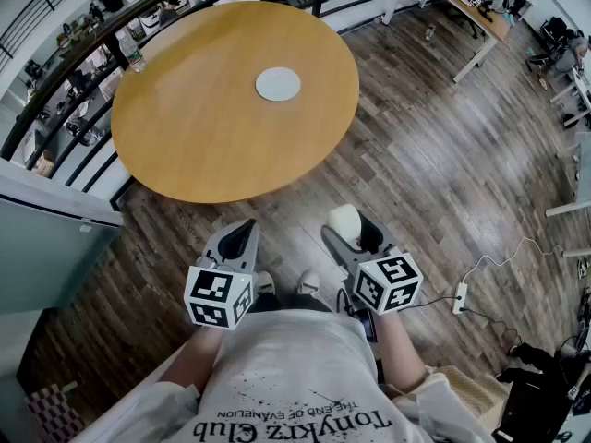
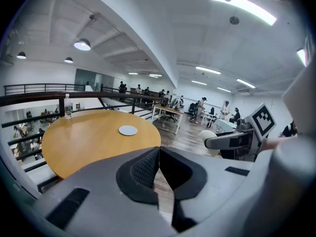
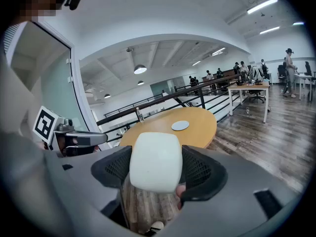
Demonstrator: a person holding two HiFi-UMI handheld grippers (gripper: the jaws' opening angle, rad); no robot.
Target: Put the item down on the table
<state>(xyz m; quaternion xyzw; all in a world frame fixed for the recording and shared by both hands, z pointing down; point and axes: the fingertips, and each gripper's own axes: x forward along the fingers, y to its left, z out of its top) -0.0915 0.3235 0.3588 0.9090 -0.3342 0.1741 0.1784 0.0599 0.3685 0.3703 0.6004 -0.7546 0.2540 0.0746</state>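
My right gripper (image 3: 155, 169) is shut on a white rounded block (image 3: 155, 161), pressed between both black pads; the block (image 1: 344, 221) also shows at the jaw tips in the head view. My left gripper (image 2: 159, 169) is shut with its pads touching and nothing between them; it (image 1: 238, 239) hangs beside the right one (image 1: 354, 233), over the wooden floor. The round wooden table (image 1: 185, 127) lies ahead of both grippers, a short way off. A small grey disc (image 1: 278, 84) lies near its middle.
A black railing (image 1: 83, 58) curves behind the table, with a water bottle (image 1: 132, 53) at the table's far left edge. White desks (image 1: 466, 12) with seated people stand at the far right. A white power strip and cable (image 1: 460, 297) lie on the floor to my right.
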